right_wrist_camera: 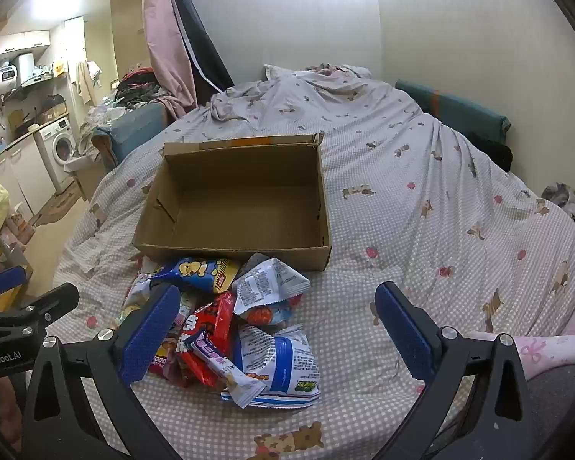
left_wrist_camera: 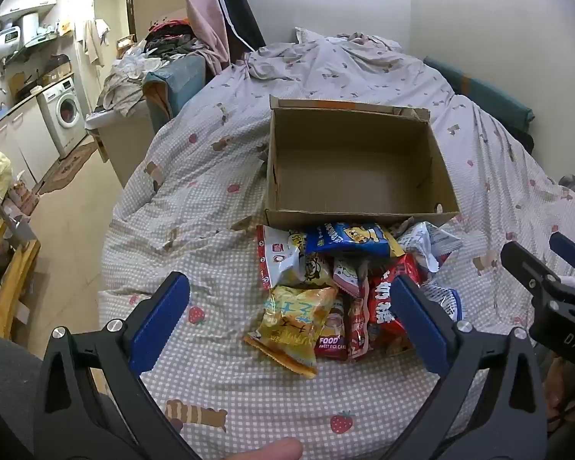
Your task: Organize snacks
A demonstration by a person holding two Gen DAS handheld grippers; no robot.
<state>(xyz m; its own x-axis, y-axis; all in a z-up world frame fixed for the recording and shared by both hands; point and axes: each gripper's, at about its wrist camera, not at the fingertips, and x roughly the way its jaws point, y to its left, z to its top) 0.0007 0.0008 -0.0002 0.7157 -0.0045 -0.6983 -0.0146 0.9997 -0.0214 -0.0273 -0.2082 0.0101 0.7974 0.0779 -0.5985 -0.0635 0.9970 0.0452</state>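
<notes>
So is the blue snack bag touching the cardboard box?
Touching. The right wrist view shows the blue snack bag lying against the cardboard box's front wall, no gap.

L wrist: angled down over bed (left_wrist_camera: 218,176), close to snacks (left_wrist_camera: 341,280) | R wrist: same, from right | shared: snacks, box (left_wrist_camera: 358,161)

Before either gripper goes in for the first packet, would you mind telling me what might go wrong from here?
1. The snack packets lie overlapped in a loose heap, so the open left gripper or right gripper may pinch two at once or drag neighbours along.
2. The cardboard box sits on a soft, wrinkled quilt; a nudge could shift or tilt it.
3. Both grippers flank the same heap and may collide.
</notes>
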